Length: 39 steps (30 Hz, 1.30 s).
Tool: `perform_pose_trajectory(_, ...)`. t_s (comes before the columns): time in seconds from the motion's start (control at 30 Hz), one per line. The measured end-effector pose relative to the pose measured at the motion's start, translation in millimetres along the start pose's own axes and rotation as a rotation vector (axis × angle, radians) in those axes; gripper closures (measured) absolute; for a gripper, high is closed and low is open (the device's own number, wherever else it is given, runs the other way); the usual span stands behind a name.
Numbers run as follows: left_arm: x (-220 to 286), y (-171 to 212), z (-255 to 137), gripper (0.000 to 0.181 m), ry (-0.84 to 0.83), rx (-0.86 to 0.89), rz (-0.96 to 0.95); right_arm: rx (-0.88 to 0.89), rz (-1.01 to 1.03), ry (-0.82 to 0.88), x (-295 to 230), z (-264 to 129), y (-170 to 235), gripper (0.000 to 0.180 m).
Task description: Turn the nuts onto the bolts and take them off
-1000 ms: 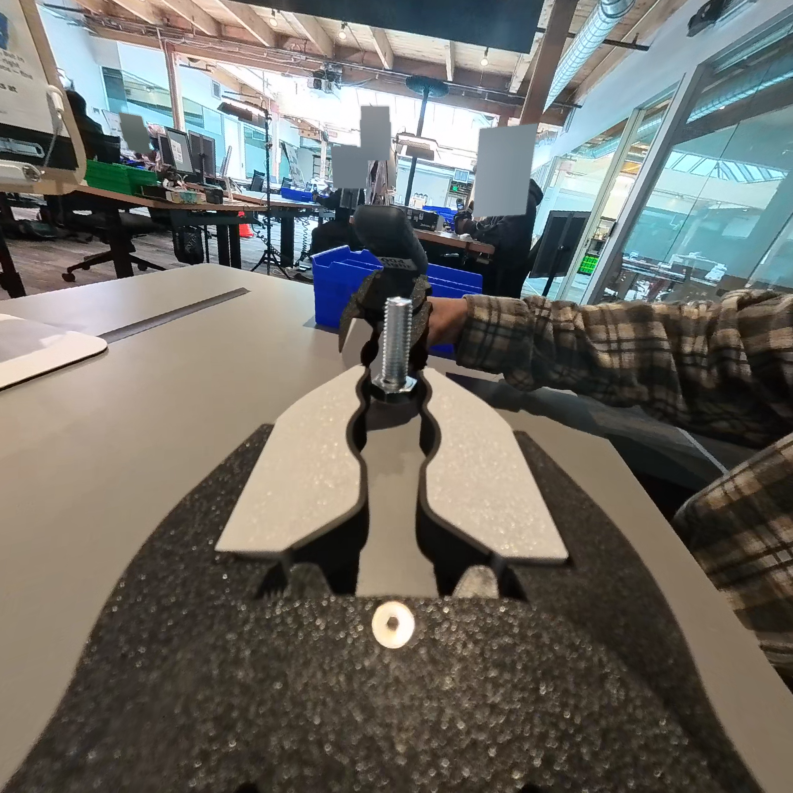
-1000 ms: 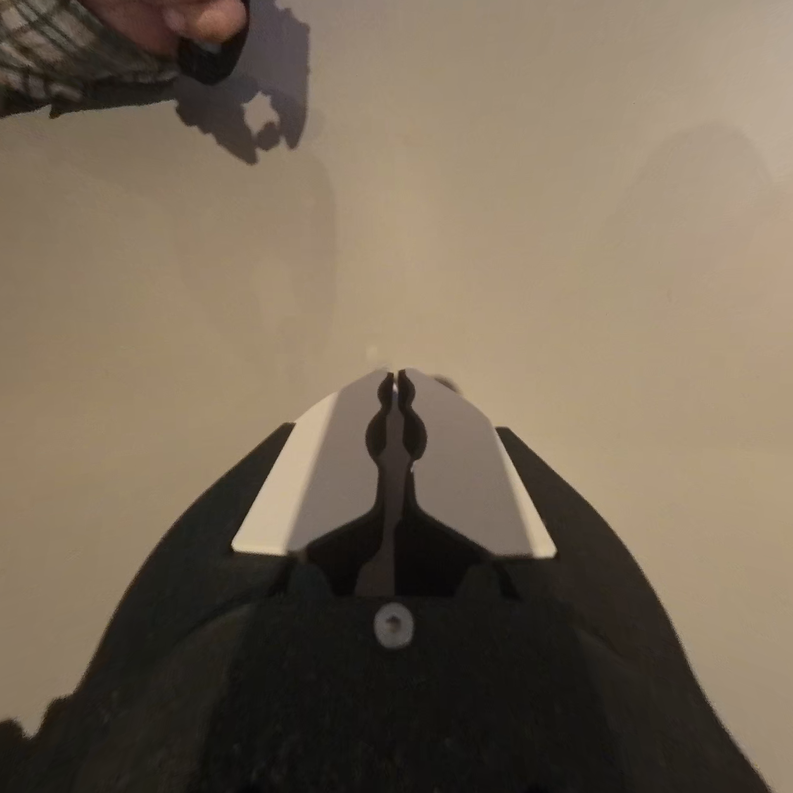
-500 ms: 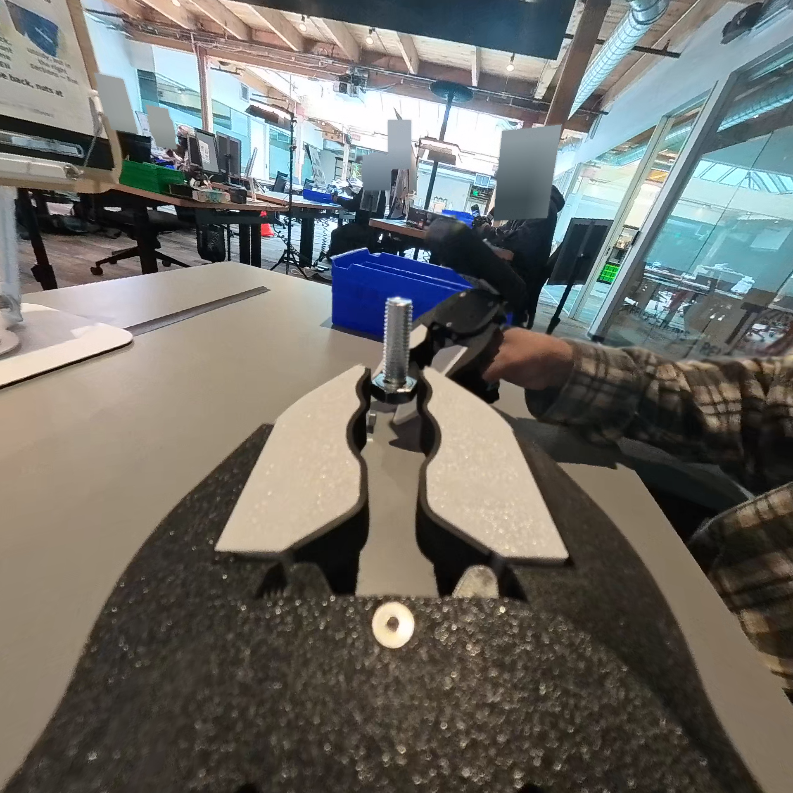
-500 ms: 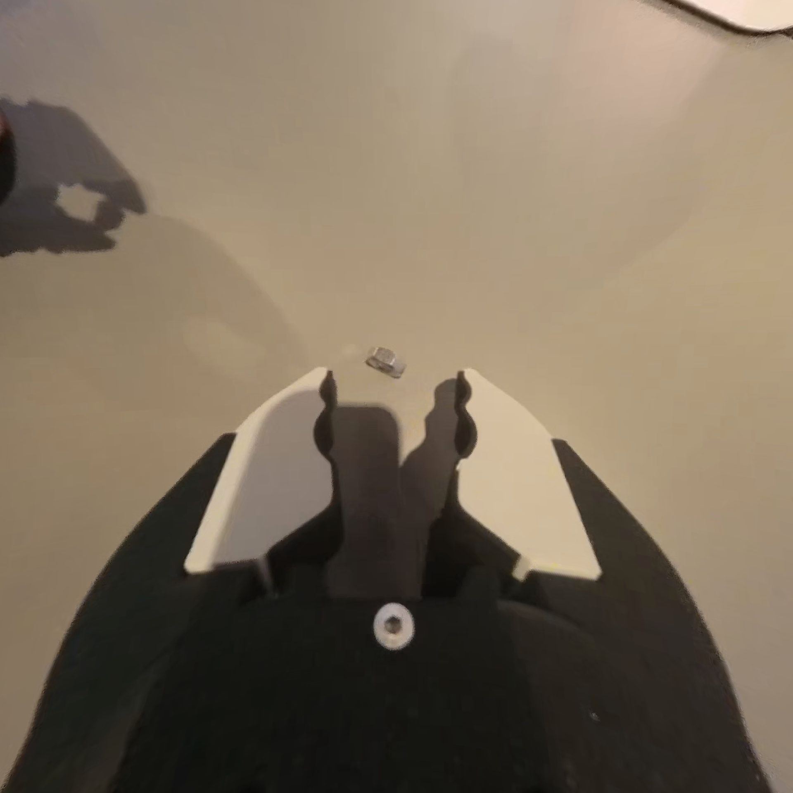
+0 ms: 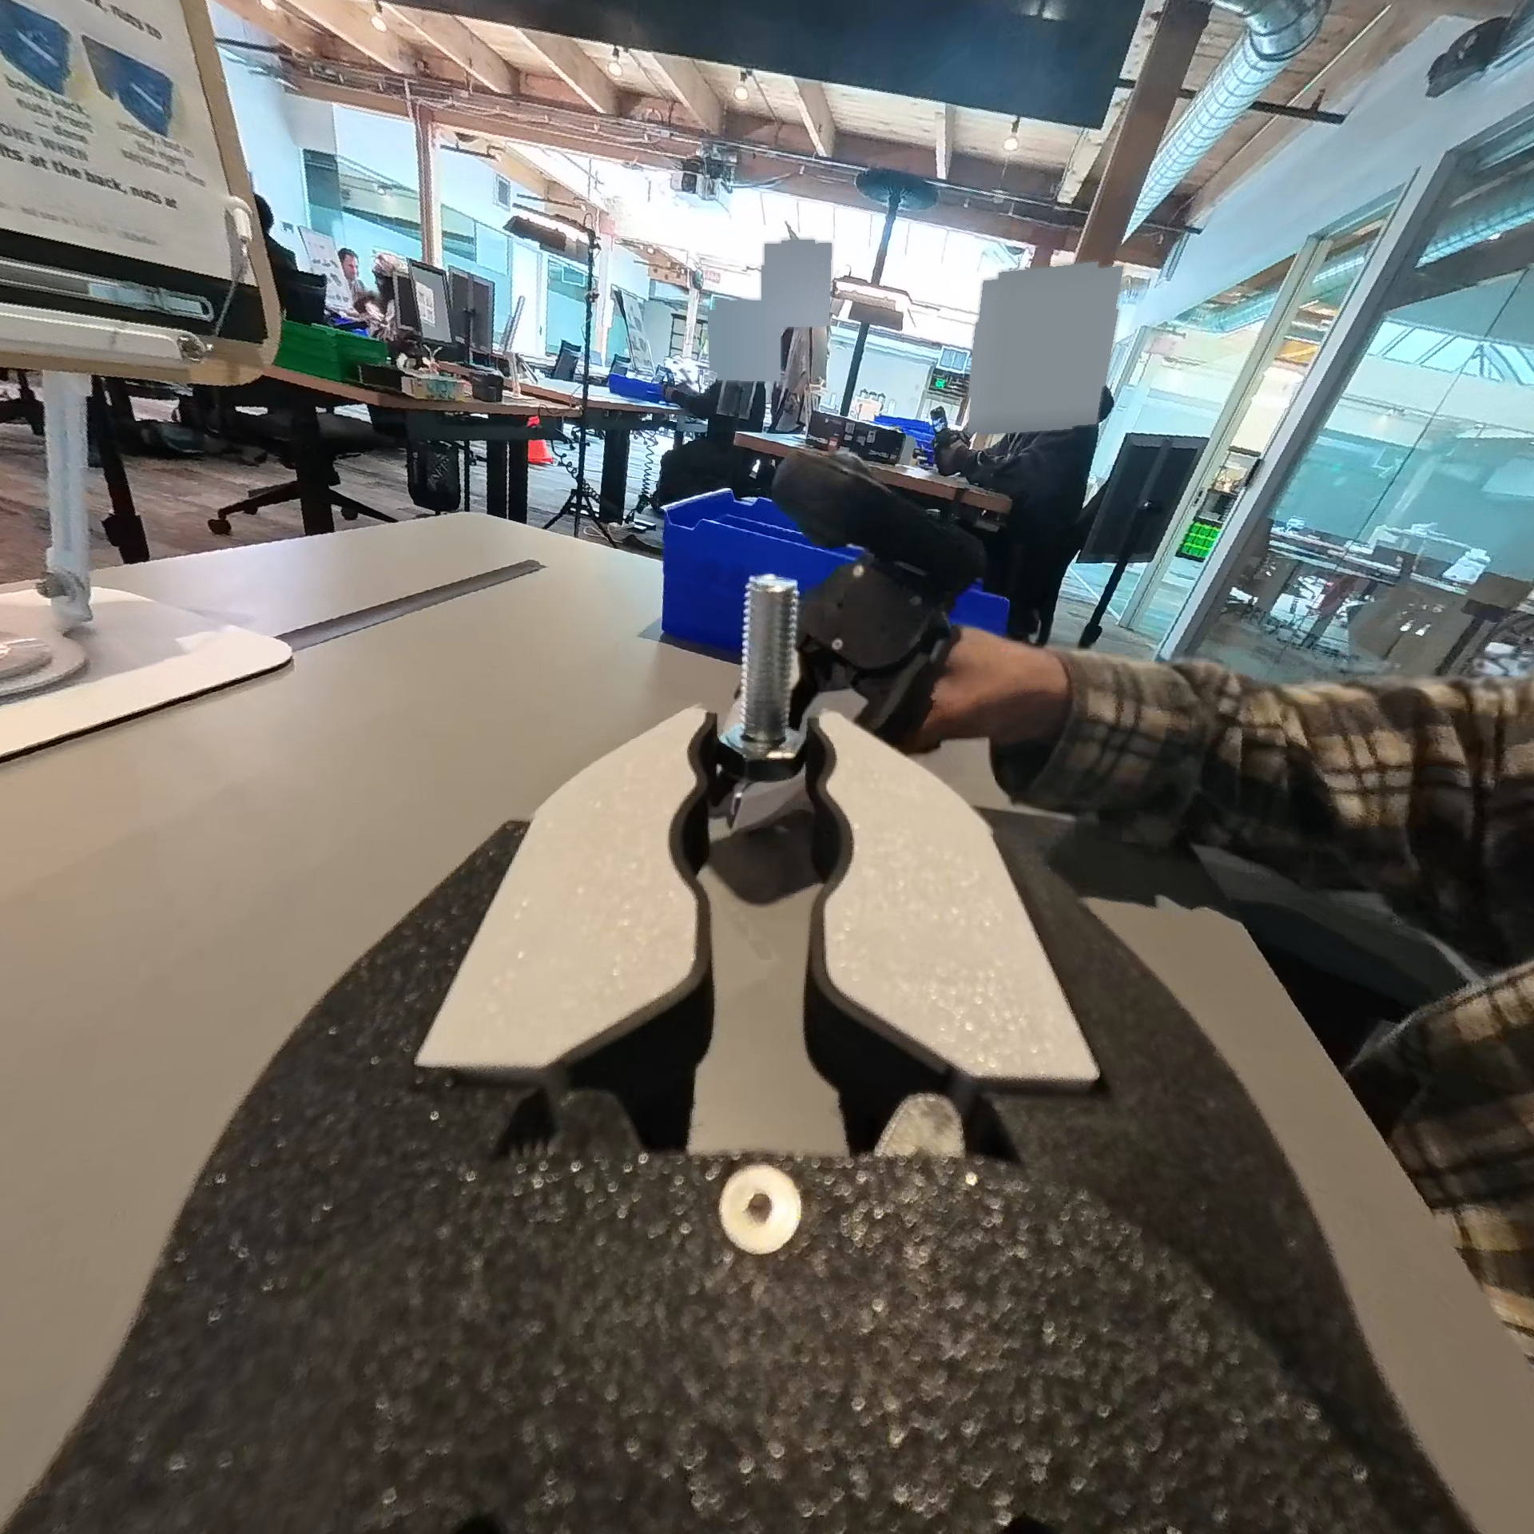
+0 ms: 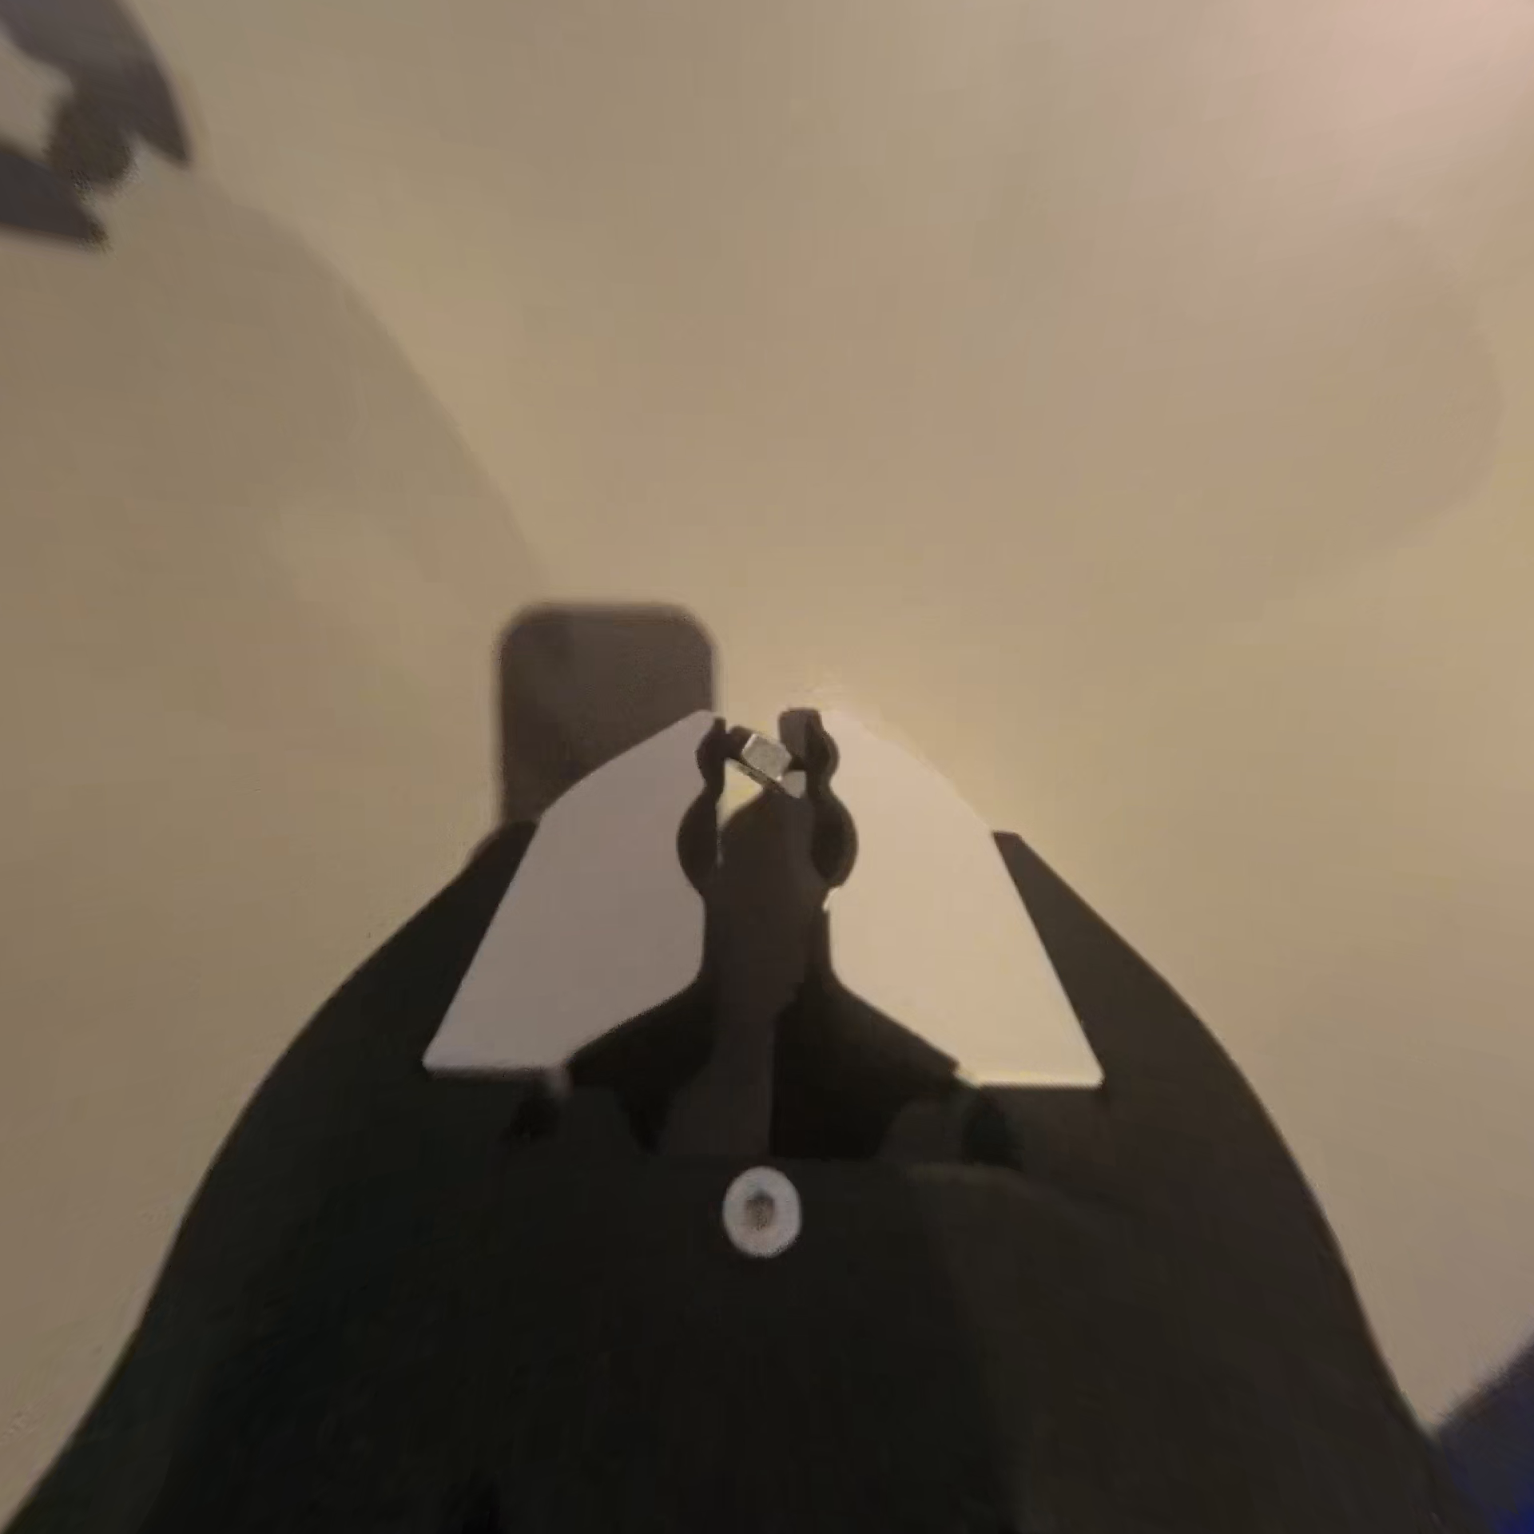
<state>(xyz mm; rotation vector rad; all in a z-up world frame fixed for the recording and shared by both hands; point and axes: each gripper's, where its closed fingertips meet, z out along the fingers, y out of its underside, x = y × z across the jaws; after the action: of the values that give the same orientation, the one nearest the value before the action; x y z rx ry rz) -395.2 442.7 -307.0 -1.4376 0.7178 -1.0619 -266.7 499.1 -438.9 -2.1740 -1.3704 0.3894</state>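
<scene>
Bare table (image 5: pixel 249 830) left — blue bin (image 5: pixel 714 573) beyond

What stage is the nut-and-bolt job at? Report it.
Done: left gripper holds the bolt upright by its head, thread bare. In hand: right gripper is pinching a small hex nut at its fingertips over the table. Left: threading the nut on, then unscrewing it.
</scene>
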Motion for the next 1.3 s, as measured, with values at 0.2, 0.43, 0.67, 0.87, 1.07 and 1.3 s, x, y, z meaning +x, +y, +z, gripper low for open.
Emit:
perform_pose_trajectory(0.2,-0.2,6.2,3.3,0.161,0.005,-0.028,0.001,-0.518,-0.521,-0.133,4.4,-35.6,29.2,0.162)
perform_pose_trajectory(0.43,-2.7,8.7,2.7,0.161,-0.005,-0.045,0.012,-0.789,-0.77,-0.216,-5.7,-25.7,41.5,0.162)
perform_pose_trajectory(0.67,-2.4,9.5,3.4,0.161,0.0,-0.047,0.007,-0.655,-0.755,-0.196,-6.5,-22.0,30.3,0.15)
perform_pose_trajectory(0.87,-3.4,3.4,-0.3,0.161,-0.007,-0.026,0.009,-0.062,-0.443,-0.159,5.8,-41.0,-3.0,0.14)
perform_pose_trajectory(1.07,-1.4,8.6,4.0,0.161,-0.001,-0.037,-0.001,0.209,-0.194,-0.152,23.2,-47.7,5.1,0.149)
perform_pose_trajectory(1.3,-0.8,11.6,5.9,0.161,0.0,-0.052,0.004,0.165,-0.082,-0.221,18.8,-23.9,8.5,0.158)
